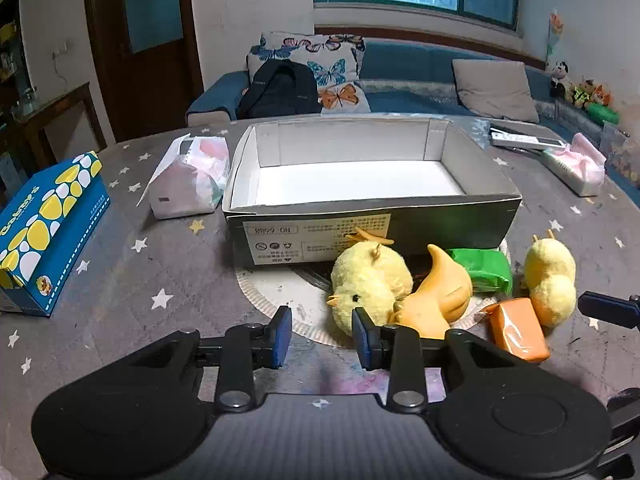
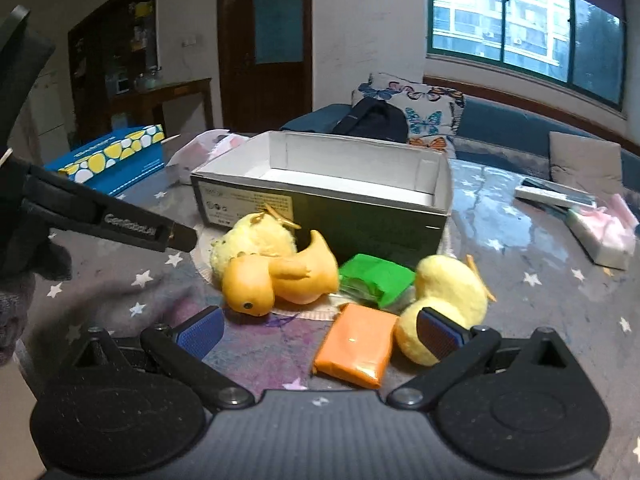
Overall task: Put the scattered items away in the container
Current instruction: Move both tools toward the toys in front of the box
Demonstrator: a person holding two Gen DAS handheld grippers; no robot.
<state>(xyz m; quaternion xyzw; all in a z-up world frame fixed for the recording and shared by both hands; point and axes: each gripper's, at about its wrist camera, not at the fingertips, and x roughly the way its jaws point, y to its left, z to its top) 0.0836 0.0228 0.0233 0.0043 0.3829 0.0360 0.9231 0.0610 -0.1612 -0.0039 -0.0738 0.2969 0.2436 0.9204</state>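
An open grey cardboard box (image 1: 376,212) (image 2: 320,208) with a white inside stands mid-table. In front of it lie a yellow plush chick (image 1: 368,284) (image 2: 256,240), an orange rubber duck (image 1: 436,296) (image 2: 276,276), a green packet (image 1: 484,268) (image 2: 376,280), an orange packet (image 1: 516,328) (image 2: 356,344) and a second plush chick (image 1: 552,276) (image 2: 444,300). My left gripper (image 1: 322,334) is open and empty, just left of the first chick. My right gripper (image 2: 320,332) is open and empty, with the orange packet between its fingers.
A blue tissue box (image 1: 44,224) (image 2: 116,156) stands at the left. A white plastic bag (image 1: 188,180) lies beside the box. A pink-and-white pack (image 1: 580,168) (image 2: 604,228) and a flat device (image 1: 524,138) lie at the right. A sofa runs behind the table.
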